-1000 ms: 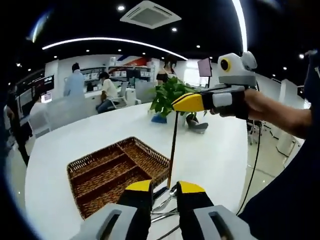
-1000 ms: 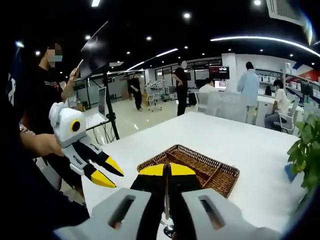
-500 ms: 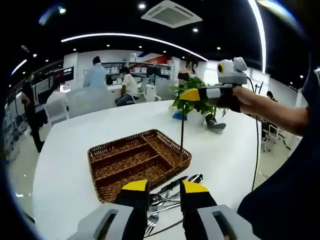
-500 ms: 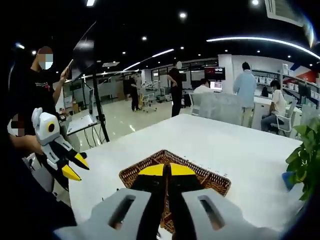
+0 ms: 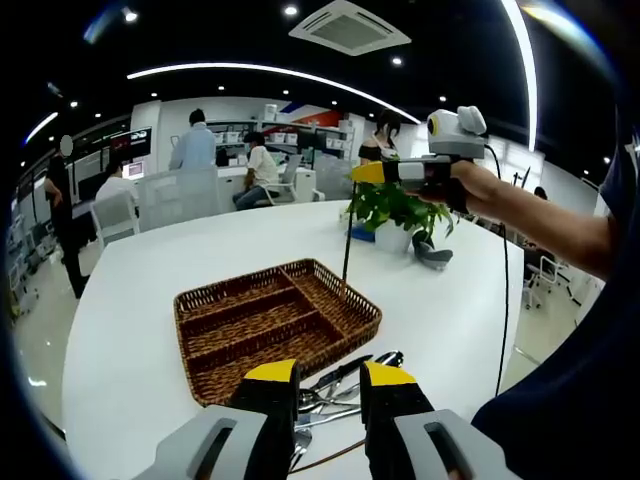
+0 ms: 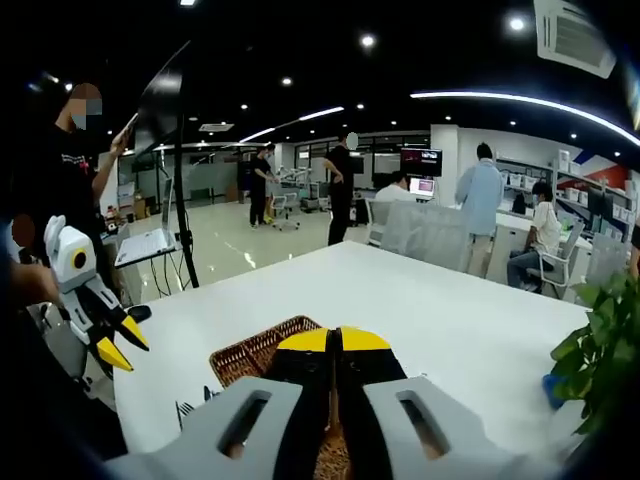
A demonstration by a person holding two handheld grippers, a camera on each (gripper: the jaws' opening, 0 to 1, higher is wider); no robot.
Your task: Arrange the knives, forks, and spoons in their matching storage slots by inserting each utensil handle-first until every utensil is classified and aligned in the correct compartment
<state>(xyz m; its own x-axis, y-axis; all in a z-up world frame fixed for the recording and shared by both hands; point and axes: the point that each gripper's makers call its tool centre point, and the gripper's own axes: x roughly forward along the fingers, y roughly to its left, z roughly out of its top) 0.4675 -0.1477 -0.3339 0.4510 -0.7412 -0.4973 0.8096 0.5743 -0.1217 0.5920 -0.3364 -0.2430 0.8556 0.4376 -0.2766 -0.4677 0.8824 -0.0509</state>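
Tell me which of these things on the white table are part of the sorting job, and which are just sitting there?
Part of the job:
wicker tray with compartments
loose cutlery pile beside the tray
long thin utensil clamped in the right gripper, hanging over the tray
left gripper, jaws apart

Just there:
potted plant
blue object beside it

no legible text, labels, brand names or numbers anywhere, distant wall screens (image 6: 421,161) and shelf displays (image 5: 300,140) too small and blurred to read, no readable signs
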